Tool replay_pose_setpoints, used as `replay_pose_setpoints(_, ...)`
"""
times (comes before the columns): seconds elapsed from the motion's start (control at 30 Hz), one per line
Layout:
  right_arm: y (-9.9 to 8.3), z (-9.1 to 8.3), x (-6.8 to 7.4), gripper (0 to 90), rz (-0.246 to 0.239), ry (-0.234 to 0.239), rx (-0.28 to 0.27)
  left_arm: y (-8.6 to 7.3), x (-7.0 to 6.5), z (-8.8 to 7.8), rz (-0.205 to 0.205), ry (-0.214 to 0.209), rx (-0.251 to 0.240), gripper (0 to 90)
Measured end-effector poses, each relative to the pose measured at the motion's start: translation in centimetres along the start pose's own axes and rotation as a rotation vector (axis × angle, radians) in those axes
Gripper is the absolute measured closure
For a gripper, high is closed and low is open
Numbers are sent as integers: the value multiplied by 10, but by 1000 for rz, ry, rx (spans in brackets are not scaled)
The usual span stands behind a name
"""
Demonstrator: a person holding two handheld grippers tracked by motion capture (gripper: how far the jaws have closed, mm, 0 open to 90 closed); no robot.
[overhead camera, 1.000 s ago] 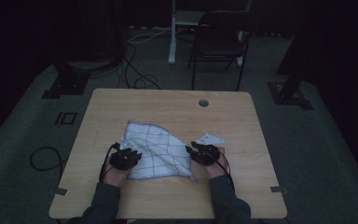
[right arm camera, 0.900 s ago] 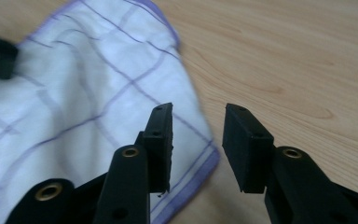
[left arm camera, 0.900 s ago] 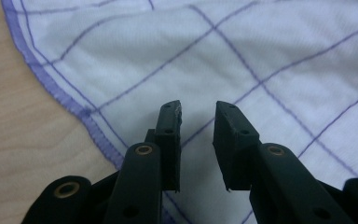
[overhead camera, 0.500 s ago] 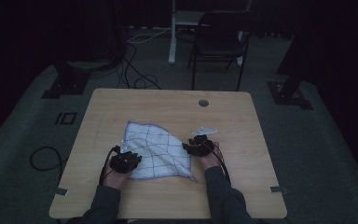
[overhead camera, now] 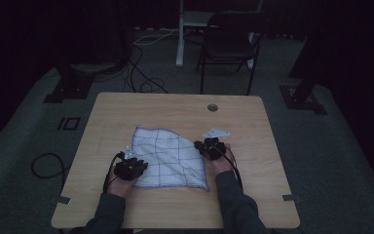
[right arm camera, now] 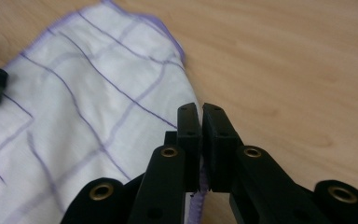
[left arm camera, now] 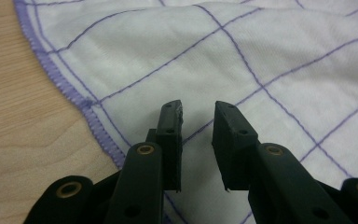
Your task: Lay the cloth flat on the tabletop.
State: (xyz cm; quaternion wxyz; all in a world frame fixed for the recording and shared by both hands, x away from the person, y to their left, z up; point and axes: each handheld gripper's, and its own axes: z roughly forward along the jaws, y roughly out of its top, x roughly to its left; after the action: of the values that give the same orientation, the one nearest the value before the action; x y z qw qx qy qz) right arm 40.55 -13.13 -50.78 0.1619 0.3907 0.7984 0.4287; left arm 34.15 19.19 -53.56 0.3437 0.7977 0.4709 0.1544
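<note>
A white cloth [overhead camera: 168, 156] with purple grid lines and a purple hem lies spread on the wooden table [overhead camera: 175, 109]. My right gripper [overhead camera: 199, 145] is at its right edge. In the right gripper view the jaws [right arm camera: 200, 112] have just been closing and now pinch the hemmed edge of the cloth [right arm camera: 98, 93]. My left gripper [overhead camera: 137, 164] rests at the cloth's near left edge. Its jaws [left arm camera: 198, 109] stand apart over the cloth [left arm camera: 261, 46], with nothing pinched between them.
The table has a round cable hole [overhead camera: 213, 107] near its far edge. Bare wood [right arm camera: 284, 70] lies right of the cloth. Beyond the table stand a dark chair [overhead camera: 231, 44], a white post [overhead camera: 180, 34] and floor cables [overhead camera: 141, 78].
My right hand has shifted a little away from the person along the cloth's right edge. The left hand has stayed put.
</note>
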Motion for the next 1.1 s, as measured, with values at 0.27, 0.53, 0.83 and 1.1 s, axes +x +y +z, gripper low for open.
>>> replay_pose_setpoints(0.27,15,-21,32,872,-90,24,-62,0,-1,0,6,-3,3,725)
replay_pose_setpoints(0.53,-14,-3,74,871,-175,23,-1,0,-1,0,5,-7,3,721)
replay_pose_setpoints(0.83,-38,12,72,861,-121,9,59,0,0,-1,13,-8,13,735)
replay_pose_setpoints(1.1,-38,10,54,859,-69,-40,52,1,-1,-1,38,12,21,780)
